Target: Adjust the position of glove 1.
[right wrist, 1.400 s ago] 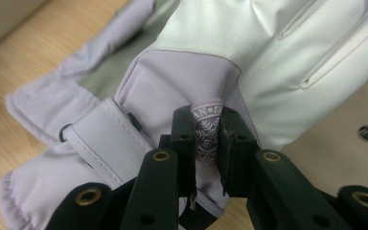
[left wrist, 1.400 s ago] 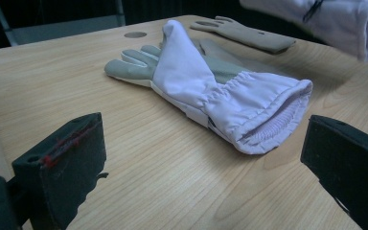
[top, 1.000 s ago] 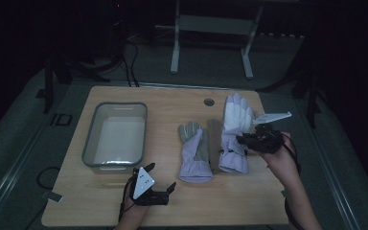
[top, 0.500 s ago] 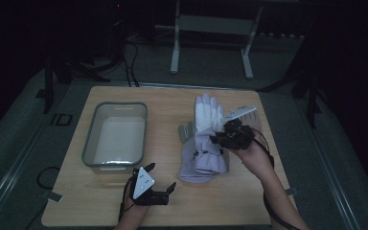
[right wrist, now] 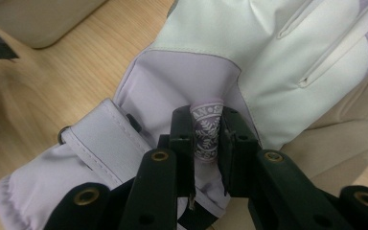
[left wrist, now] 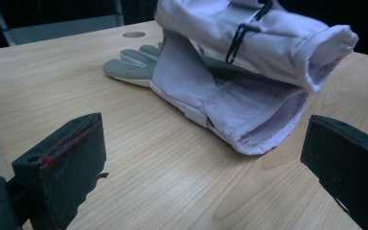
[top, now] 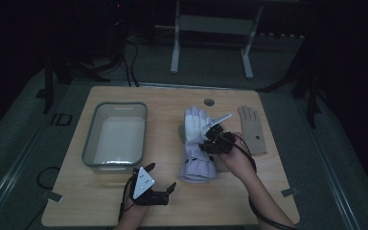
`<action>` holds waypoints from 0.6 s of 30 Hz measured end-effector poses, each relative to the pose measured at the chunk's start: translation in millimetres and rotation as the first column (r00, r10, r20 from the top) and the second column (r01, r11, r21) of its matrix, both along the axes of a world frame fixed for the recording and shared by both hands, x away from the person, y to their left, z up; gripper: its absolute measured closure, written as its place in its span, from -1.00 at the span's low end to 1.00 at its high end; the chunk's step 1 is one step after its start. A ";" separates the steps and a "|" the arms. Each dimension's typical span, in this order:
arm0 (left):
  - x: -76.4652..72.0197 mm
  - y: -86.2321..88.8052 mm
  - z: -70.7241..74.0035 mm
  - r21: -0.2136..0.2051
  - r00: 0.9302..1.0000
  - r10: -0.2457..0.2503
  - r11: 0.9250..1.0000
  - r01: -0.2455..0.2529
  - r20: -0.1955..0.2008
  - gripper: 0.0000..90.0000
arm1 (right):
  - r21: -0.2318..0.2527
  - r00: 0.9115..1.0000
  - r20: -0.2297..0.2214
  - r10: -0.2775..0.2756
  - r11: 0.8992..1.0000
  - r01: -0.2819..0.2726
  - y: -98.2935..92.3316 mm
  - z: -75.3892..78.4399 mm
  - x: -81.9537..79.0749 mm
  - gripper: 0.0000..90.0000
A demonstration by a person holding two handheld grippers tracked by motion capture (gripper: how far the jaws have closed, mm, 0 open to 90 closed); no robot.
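Right tongs (right wrist: 206,136) are clamped on the white-and-lilac glove's (top: 196,143) patterned tab, holding it over its twin, right of the grey tub (top: 116,136). Left tongs (top: 160,191) gape wide, nothing in them.

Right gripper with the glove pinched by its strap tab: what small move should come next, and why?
Probably lower and let go. The right gripper is shut on the printed tab of the lavender glove, which already lies over the second glove, while the left gripper rests open nearby.
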State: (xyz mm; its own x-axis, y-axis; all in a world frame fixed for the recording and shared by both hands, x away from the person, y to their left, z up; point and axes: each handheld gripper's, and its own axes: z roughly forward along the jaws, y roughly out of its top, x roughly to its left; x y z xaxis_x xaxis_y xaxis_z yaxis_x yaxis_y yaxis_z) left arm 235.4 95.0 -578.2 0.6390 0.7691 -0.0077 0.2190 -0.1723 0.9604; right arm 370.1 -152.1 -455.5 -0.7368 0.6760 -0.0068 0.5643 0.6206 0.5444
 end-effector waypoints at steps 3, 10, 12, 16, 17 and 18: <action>0.0 -0.1 0.0 0.001 1.000 0.000 1.000 0.000 0.000 -0.96 | 0.003 1.000 -0.021 -0.014 1.000 0.014 3.0 -6.6 4.3 0.72; -0.1 0.0 0.0 0.002 1.000 -0.003 1.000 0.003 0.001 -0.96 | -0.004 0.998 -0.050 -0.039 0.999 0.039 9.8 -20.2 10.7 0.70; 0.0 -0.2 0.0 -0.001 1.000 -0.003 1.000 0.003 0.001 -0.96 | -0.012 0.997 -0.060 -0.053 0.999 0.052 10.7 -25.4 12.5 0.70; 0.0 0.0 0.0 0.003 1.000 -0.004 1.000 0.004 0.001 -0.96 | -0.030 0.995 -0.076 -0.064 0.998 0.062 13.4 -37.7 14.8 0.67; 0.0 0.0 0.0 0.003 1.000 -0.003 1.000 0.003 0.001 -0.96 | -0.034 0.995 -0.075 -0.066 0.997 0.063 14.5 -40.2 14.6 0.66; 0.0 -0.1 0.0 0.003 1.000 -0.004 1.000 0.004 0.001 -0.96 | -0.041 0.996 -0.071 -0.063 0.997 0.060 16.1 -42.3 14.2 0.65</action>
State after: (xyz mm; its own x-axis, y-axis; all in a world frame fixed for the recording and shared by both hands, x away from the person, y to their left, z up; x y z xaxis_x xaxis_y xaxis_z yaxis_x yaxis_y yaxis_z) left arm 235.4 94.9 -578.2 0.6419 0.7668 -0.0050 0.2175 -0.1758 0.9601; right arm 384.3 -136.0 -497.8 -0.6932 0.7206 0.0178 0.6390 0.6029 0.4776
